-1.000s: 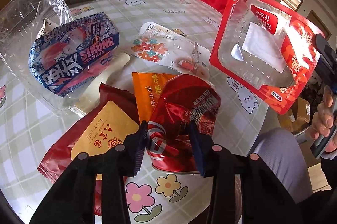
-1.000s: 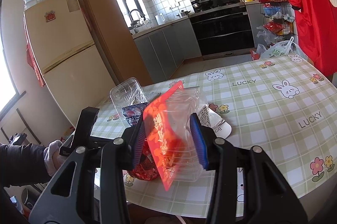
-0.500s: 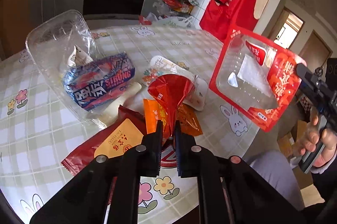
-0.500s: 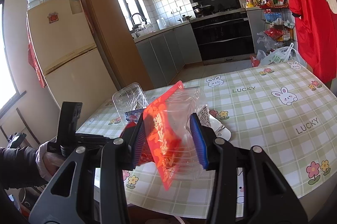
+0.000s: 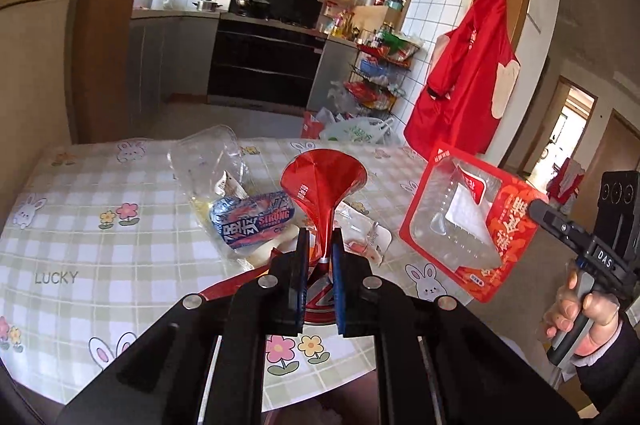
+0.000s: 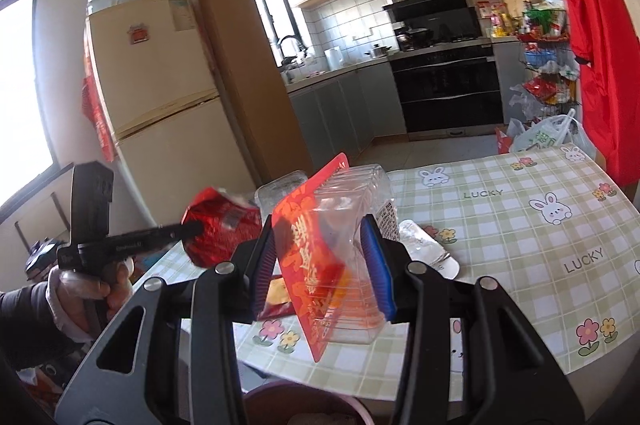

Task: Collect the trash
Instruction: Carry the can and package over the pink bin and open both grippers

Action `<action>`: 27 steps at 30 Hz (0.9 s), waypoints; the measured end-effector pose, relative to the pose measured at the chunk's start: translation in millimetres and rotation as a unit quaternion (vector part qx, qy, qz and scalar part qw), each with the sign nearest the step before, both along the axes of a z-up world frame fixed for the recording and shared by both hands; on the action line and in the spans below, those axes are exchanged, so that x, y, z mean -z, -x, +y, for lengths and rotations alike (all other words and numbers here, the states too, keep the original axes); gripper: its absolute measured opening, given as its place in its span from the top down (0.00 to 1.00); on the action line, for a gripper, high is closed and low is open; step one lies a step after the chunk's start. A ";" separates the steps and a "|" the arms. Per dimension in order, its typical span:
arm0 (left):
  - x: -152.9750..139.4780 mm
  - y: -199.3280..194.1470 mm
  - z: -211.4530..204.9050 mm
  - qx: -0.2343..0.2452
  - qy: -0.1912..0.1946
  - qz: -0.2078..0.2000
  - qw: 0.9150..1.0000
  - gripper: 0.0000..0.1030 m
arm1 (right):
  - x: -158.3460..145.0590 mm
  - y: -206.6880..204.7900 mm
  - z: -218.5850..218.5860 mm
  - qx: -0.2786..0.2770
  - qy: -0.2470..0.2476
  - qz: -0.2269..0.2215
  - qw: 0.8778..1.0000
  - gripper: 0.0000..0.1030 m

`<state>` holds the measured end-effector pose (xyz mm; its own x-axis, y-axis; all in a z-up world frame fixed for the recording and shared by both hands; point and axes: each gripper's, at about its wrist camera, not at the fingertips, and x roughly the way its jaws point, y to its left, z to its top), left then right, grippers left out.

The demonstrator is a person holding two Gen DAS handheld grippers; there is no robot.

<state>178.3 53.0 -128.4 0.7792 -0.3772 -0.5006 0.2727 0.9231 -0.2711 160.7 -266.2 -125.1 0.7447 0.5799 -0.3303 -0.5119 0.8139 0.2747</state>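
Pinched nearly together, your left gripper [image 5: 320, 261] clamps a red foil wrapper [image 5: 324, 181]; the wrapper flares into a funnel above the pads, lifted over the near edge of the table [image 5: 80, 225]. Just left of it lie a blue snack bag [image 5: 256, 221] and a clear plastic tub [image 5: 208, 157]. At far right, your right hand [image 5: 580, 313] holds up the red-edged clear tray [image 5: 468, 221].

From the right wrist, your right gripper [image 6: 324, 265] stands partly open, both blue pads pressed on the red-edged clear tray [image 6: 340, 257], held above the table's near edge [image 6: 520, 225]. To the left, the red foil wrapper [image 6: 220, 229] hangs from the other gripper's tips, clear of the table.
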 end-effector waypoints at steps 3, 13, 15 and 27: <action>-20.8 32.6 5.7 -0.014 0.004 -0.019 1.000 0.90 | -9.2 27.0 2.5 -0.020 -0.001 -0.002 1.000 0.58; -43.8 124.1 12.7 -0.028 0.019 -0.033 0.999 0.90 | -8.2 102.0 34.5 -0.072 0.035 0.024 0.997 0.57; -44.1 137.8 17.2 -0.035 0.029 -0.036 0.998 0.90 | -4.7 107.6 42.8 -0.078 0.046 0.036 0.995 0.57; -40.4 155.8 24.2 -0.030 0.040 -0.041 0.998 0.93 | 9.8 102.3 64.5 -0.092 0.077 0.080 0.990 0.56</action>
